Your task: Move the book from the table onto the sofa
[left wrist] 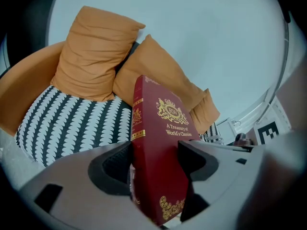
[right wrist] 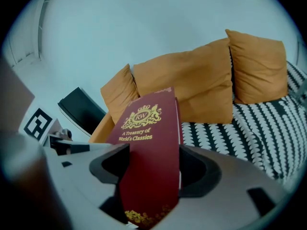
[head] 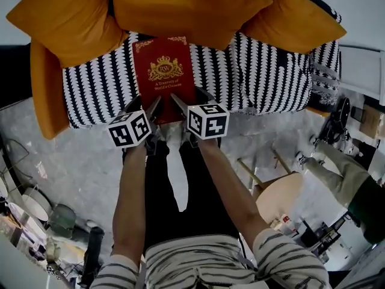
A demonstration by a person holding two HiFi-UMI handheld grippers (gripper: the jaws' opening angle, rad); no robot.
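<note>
Striped sofa [head: 264, 71] fills the head view, with the red book [head: 163, 77] over its seat near the front edge. In the left gripper view, the left gripper [left wrist: 156, 159] clamps the book's spine side, so it is better to lower it flat before letting go. In the right gripper view, the right gripper [right wrist: 152, 163] pinches the other side, and open seat lies to its right.

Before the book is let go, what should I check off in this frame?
1. Left tool shut on the book: ok.
2. Right tool shut on the book: ok.
3. Book above the striped sofa seat: ok.
4. Book's weight resting on the seat: cannot tell.
5. Book's far edge clear of the orange cushions: cannot tell; they meet in the head view.
</note>
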